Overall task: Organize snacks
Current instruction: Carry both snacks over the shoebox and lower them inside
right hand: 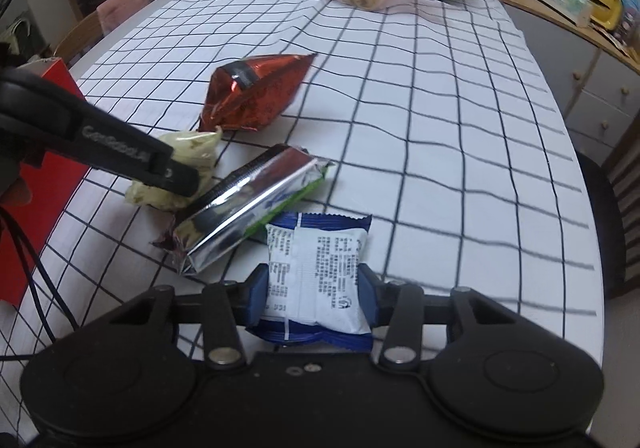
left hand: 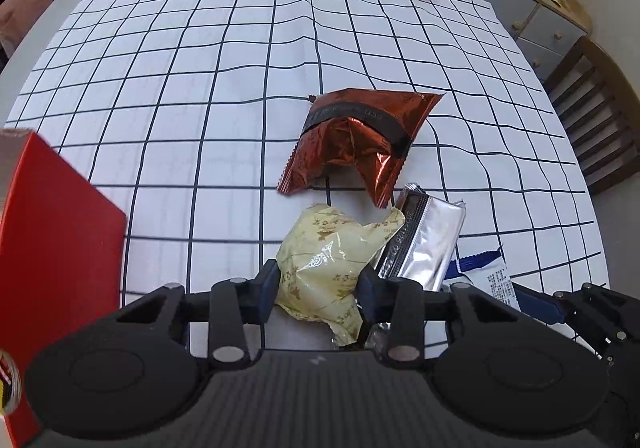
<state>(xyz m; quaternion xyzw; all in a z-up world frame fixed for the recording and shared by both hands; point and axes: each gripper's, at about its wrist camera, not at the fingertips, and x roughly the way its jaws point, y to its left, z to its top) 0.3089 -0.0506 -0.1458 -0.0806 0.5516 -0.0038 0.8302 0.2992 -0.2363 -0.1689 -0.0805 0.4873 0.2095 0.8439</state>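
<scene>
From the left wrist view, the left gripper (left hand: pixel 318 290) has its jaws set on either side of the pale yellow snack packet (left hand: pixel 332 268), both pads pressing its crumpled wrapper, so the jaws are closed on it at a middling width. The packet lies straight ahead between the jaws, resting on the checked counter (left hand: pixel 180 88). Taking this yellow packet as the landmark: the silver foil bar (left hand: pixel 424 244) lies touching its right side, long axis running away from the camera and slightly left; the copper-red foil bag (left hand: pixel 356 140) lies just beyond it, its long axis slanting from near left to far right. The red box (left hand: pixel 52 256) stands to the packet's left, near but apart. I judge the box the likely destination, so the coming move is a lift and a swing leftward.

From the right wrist view, the right gripper (right hand: pixel 314 292) holds the blue and white snack packet (right hand: pixel 316 272) between its jaws, pads against the packet's two side edges. Its long axis runs straight away from the camera, along the fingers. Taking this packet as the landmark: the silver foil bar (right hand: pixel 248 208) lies just to its left, touching or nearly so, long axis slanting from near left to far right. Further left, the left gripper (right hand: pixel 176 176) sits on the yellow packet (right hand: pixel 188 160), which is nearer the red box (right hand: pixel 36 216) than the right gripper's packet is.
</scene>
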